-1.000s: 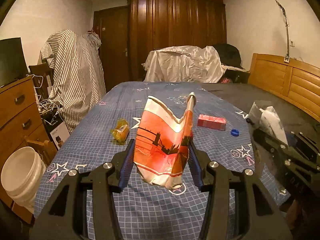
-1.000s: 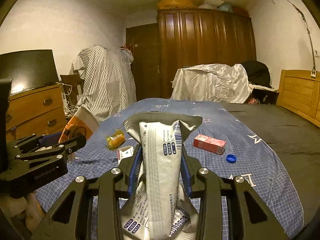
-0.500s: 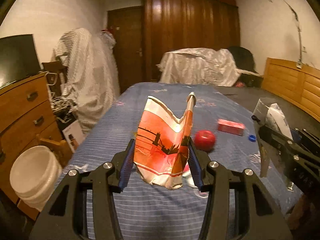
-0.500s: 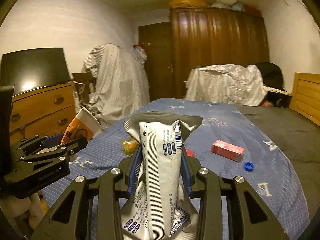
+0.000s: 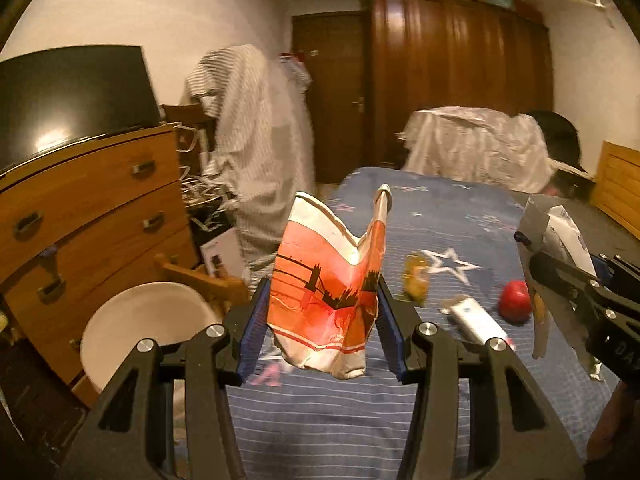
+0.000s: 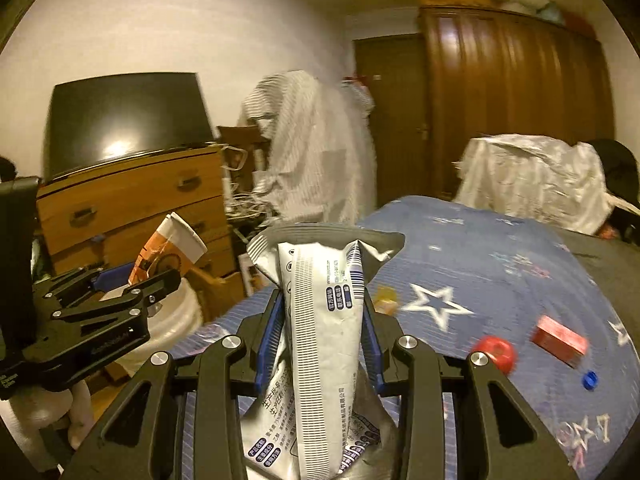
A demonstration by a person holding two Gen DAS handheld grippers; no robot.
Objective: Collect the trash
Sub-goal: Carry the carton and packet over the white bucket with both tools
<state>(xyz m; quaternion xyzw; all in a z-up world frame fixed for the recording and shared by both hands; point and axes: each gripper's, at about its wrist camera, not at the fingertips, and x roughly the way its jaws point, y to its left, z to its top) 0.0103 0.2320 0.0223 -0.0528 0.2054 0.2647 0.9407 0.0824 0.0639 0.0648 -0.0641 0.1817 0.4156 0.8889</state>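
Blue star-print bedding [image 5: 460, 216] holds what we have left — yellow wrapper [image 5: 416, 278], red round thing [image 5: 515, 306], red box [image 6: 560, 340], blue cap [image 6: 590, 380] — while our left gripper [image 5: 320, 320] pinches a crushed orange cup [image 5: 326, 292] and our right gripper [image 6: 320, 344] pinches a silver pouch [image 6: 320, 320], both near the white bucket [image 5: 136, 324].

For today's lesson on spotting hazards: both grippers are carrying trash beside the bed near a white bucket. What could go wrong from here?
1. The crushed paper cup is pinched only at its sides by the left gripper; it could slip before reaching the white bucket.
2. The silver wrapper stands tall in the right gripper and may snag on the left gripper close beside it.
3. The red apple may roll off the bed.
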